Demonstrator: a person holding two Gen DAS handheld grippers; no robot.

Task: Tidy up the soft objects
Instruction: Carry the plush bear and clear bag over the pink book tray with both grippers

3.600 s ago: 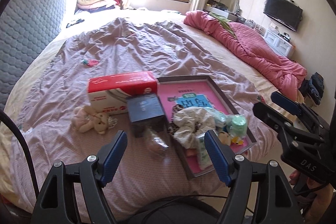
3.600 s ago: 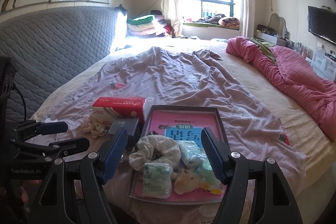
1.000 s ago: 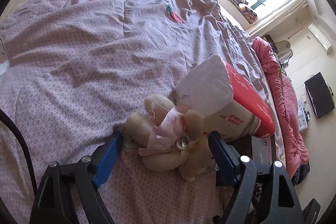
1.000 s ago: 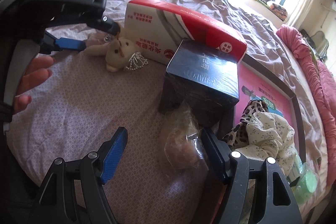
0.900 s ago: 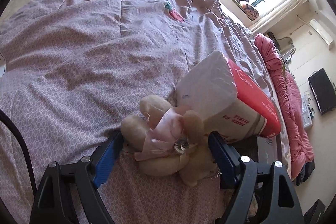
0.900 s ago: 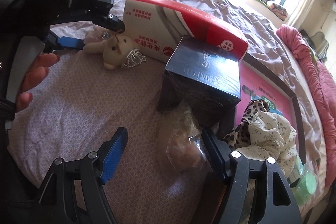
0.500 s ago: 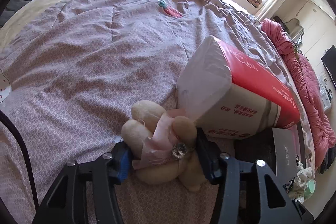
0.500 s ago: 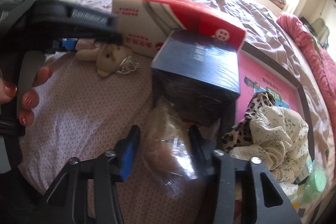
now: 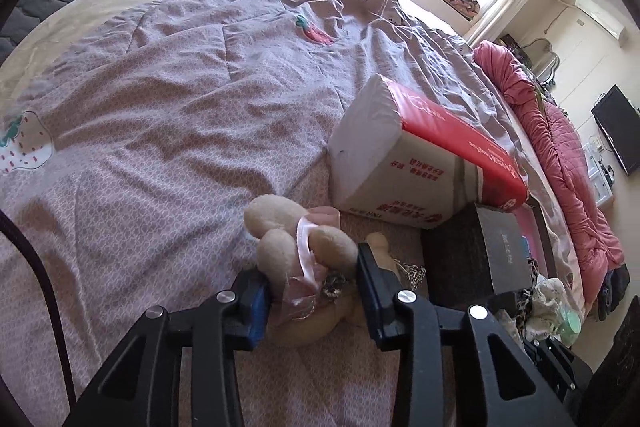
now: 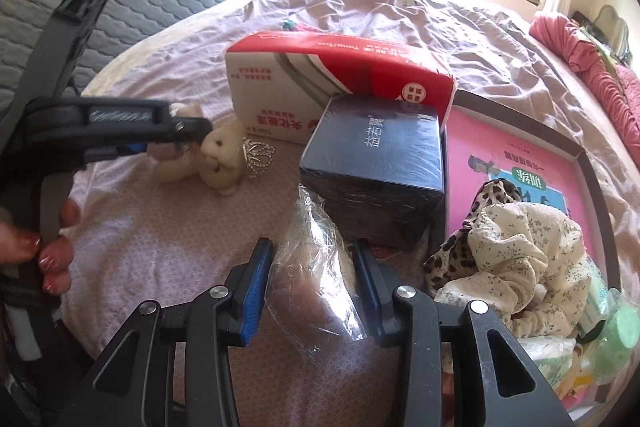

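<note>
- Left wrist view: the left hand-held gripper [image 9: 314, 285] has its blue-padded jaws closing on the cream plush rabbit with a pink ribbon [image 9: 304, 267]; both pads press the toy's sides, and the toy lies on the mauve patterned quilt [image 9: 160, 115] of the bed.
- Only this view shows the rabbit's back, its ribbon and a small sparkly clasp, and the white end face of the red-and-white soft tissue pack [image 9: 420, 163] just behind the toy.
- The dark navy box [image 9: 480, 251] sits to the right, beside the tissue pack.
- Right wrist view: the right hand-held gripper [image 10: 314, 279] is clamped on a clear crinkly plastic bag with a brownish soft lump inside [image 10: 316, 267]; the bag rests on the quilt, just in front of the navy box.
- Only this view shows the rabbit's face and a silvery bead chain [image 10: 258, 155] beside it, and the person's fingers with red nails [image 10: 52, 247] around the left gripper's handle.
- It also shows the grey-rimmed tray with a pink printed base [image 10: 520, 151] at right, holding a cream floral fabric scrunchie [image 10: 516, 259] over leopard-print cloth, with a pale green bottle [image 10: 618, 331] at the near edge.
- The rolled pink blanket [image 9: 560, 147] lies along the bed's far side.
</note>
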